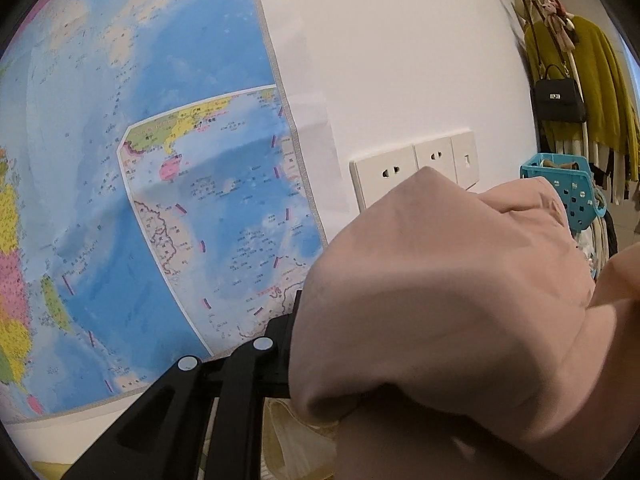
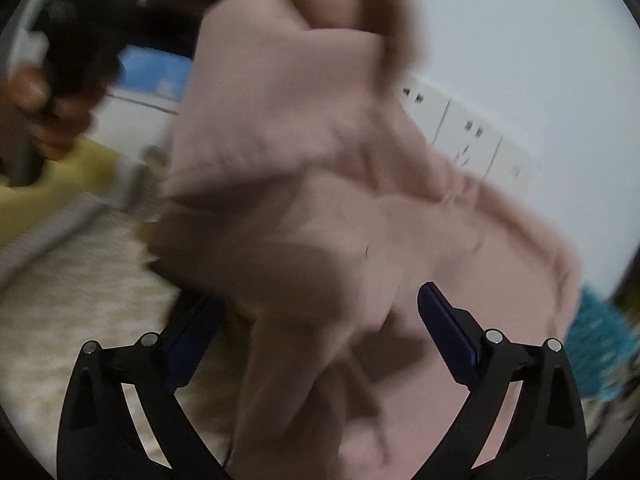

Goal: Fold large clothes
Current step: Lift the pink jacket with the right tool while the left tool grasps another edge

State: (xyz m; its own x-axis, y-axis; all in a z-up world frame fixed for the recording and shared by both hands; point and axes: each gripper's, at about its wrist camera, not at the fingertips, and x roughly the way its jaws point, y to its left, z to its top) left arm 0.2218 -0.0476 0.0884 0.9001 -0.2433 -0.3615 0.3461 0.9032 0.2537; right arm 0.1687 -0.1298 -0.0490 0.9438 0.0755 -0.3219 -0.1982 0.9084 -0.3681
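A large pink garment [image 1: 440, 300] hangs bunched in the air in front of a white wall. In the left wrist view it drapes over my left gripper [image 1: 308, 320] and hides the fingertips; only one black finger linkage shows. The right wrist view, which is blurred, shows the left gripper [image 2: 176, 12] at top left, held by a person's hand [image 2: 40, 100], with the pink garment [image 2: 300, 140] hanging from its closed jaws. My right gripper [image 2: 316, 320] is low in front of the cloth with its jaws wide apart. A fold of the garment hangs between the blue pads [image 2: 444, 320] without being pressed.
A big map [image 1: 160, 160] covers the wall on the left, with wall sockets [image 1: 384, 176] beside it. At the right are a blue basket [image 1: 572, 192], a black handbag [image 1: 558, 100] and an olive garment [image 1: 592, 80] on a rack. Below lie a cream fluffy surface [image 2: 80, 312] and yellow cloth [image 2: 60, 188].
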